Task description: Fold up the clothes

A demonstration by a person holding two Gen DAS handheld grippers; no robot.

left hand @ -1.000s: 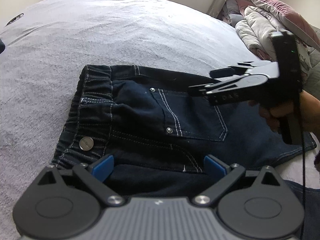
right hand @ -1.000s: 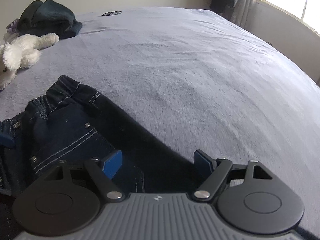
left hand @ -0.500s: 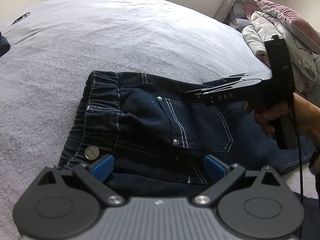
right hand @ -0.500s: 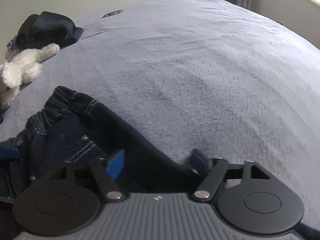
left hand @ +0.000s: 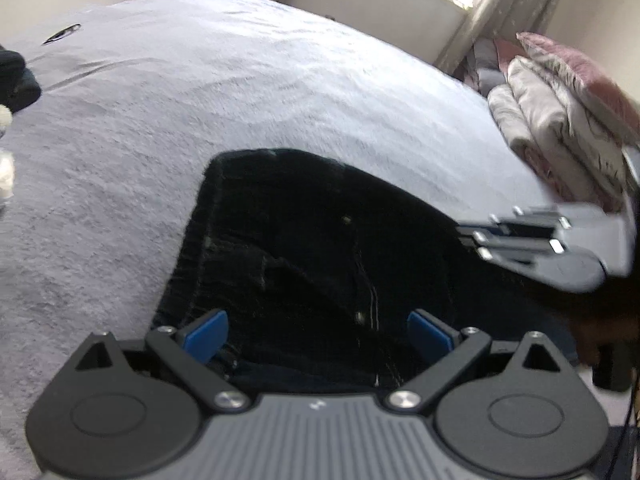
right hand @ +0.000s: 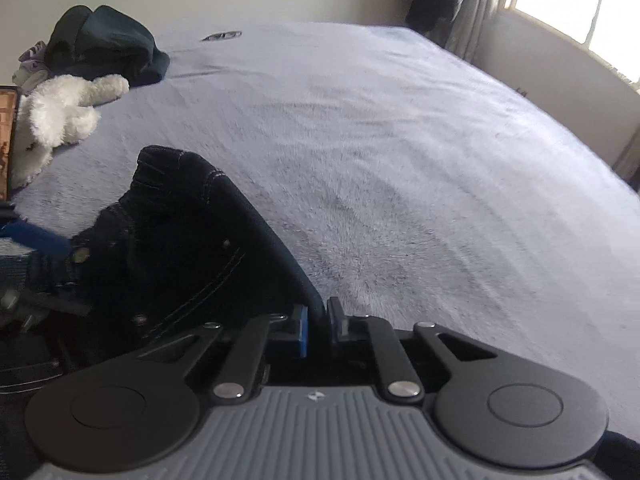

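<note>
Right wrist view shows the right gripper (right hand: 316,330) pinched down on the far edge of the dark denim jeans (right hand: 180,248), a thin fold of cloth caught between its blue pads with almost no gap left. The jeans lie on the grey plush bedspread (right hand: 400,160), waistband toward the white stuffed toy (right hand: 60,116) and the heap of dark clothes (right hand: 104,44) at the head of the bed.

From the left wrist view, the left gripper (left hand: 318,334) hangs over the near part of the jeans (left hand: 304,248) with its jaws spread wide; cloth lies below and between the blue pads, but I cannot see them pressing on it. The right gripper (left hand: 472,236) shows here blurred at the right side of the garment, near the stack of folded bedding (left hand: 560,120) beyond the bed's edge.

The step in hand looks like carrying one edge of the jeans over to make a fold. To do it well, the pinched edge should travel low and level so the denim rolls over itself instead of dragging the whole garment across the bedspread. The open left gripper could either press the near side down as an anchor or take a matching hold on the same edge, so both corners land square. Denim is stiff and heavy; a shallow pinch may slip, so a deeper bite on the seam is safer.
</note>
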